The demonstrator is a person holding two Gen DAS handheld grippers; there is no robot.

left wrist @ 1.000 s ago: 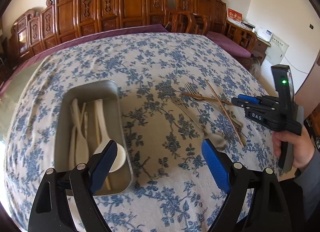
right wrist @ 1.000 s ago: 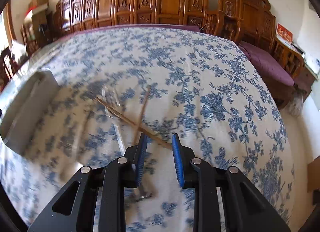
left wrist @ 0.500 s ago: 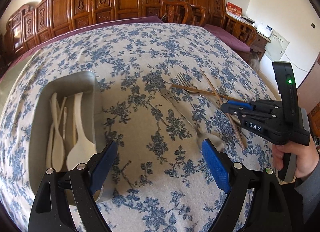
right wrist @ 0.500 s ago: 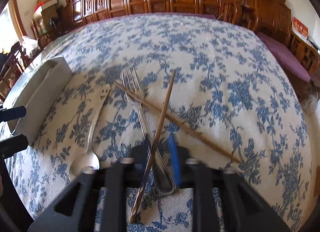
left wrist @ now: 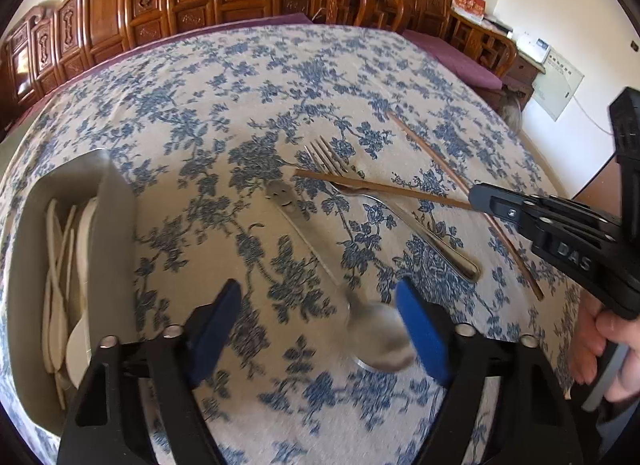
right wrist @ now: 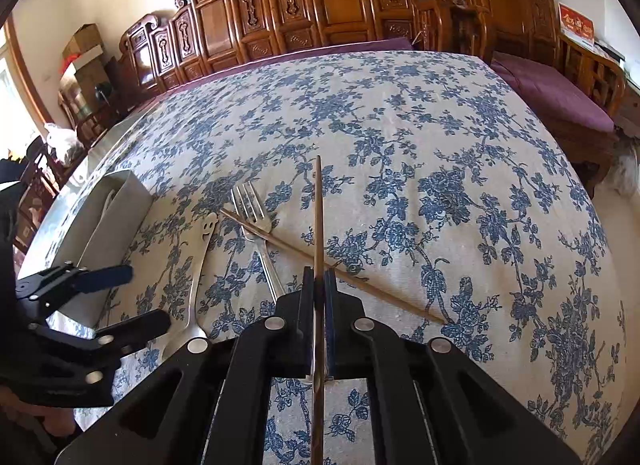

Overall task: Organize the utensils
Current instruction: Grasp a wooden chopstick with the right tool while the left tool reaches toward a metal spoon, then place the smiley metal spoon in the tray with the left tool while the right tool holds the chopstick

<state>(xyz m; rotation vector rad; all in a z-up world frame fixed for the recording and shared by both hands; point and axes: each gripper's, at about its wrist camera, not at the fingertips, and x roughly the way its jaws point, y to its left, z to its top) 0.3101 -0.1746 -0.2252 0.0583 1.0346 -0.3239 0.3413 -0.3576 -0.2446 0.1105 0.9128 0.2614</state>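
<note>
two chopsticks show: only the right wrist view shows the right gripper [right wrist: 319, 285] pinching one chopstick [right wrist: 318, 217]; the left wrist view shows the left gripper [left wrist: 316, 325] closing around the spoon [left wrist: 376, 329], not yet touching, beside the tray [left wrist: 116, 233].

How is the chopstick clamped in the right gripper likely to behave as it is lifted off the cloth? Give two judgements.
The chopstick is thin and looks like wood, so probably light and stiff. The right gripper pinches it partway along its length, so it may pivot between the pads. Its far part crosses the other chopstick, which may shift.
</note>
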